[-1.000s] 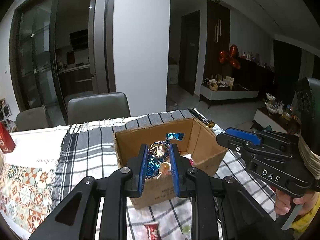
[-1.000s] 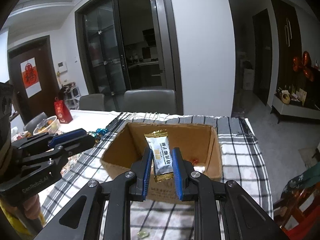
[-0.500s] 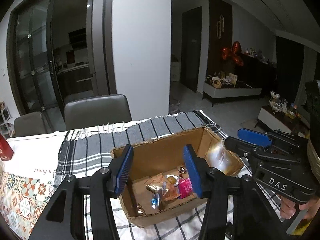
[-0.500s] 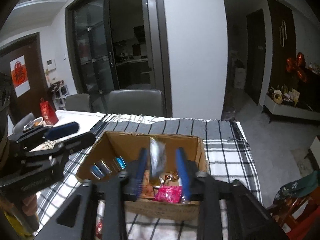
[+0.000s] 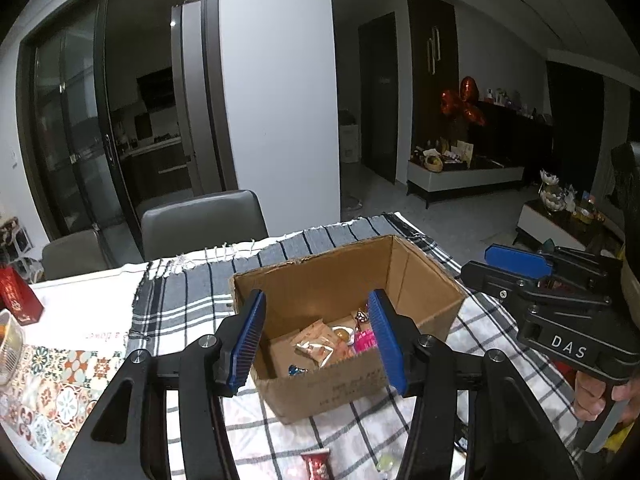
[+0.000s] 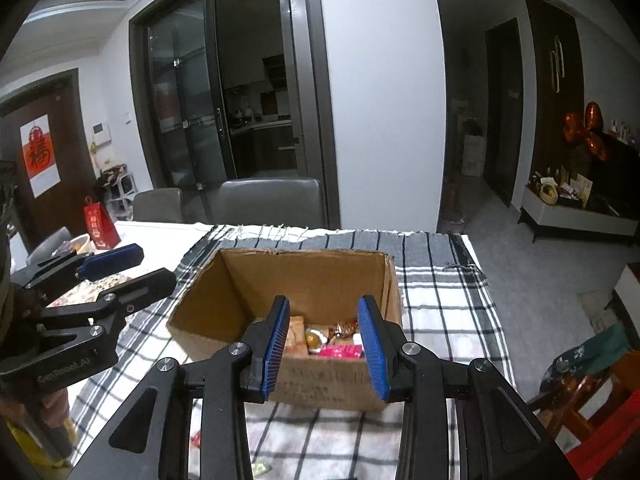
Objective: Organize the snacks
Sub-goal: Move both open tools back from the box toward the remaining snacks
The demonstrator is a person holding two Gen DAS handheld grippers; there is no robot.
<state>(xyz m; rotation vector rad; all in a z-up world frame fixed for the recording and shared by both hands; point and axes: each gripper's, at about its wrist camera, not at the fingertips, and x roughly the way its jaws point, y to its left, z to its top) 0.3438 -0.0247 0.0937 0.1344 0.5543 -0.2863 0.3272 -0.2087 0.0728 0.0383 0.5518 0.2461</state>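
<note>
Box (image 5: 424, 292) open-topped, brown cardboard, snacks (image 5: 320, 344) inside.

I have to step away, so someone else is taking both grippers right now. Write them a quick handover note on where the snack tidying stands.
Left hand-held gripper: open, empty, above the near edge of the brown cardboard box.
Right hand-held gripper: open, empty, above the same box's near edge.
Done: several wrapped snacks lie in the box, including a bright pink packet and a round yellow candy.
Left: a red-wrapped snack and a small pale candy lie on the checked cloth in front of the box; pick them up and drop them in.
</note>
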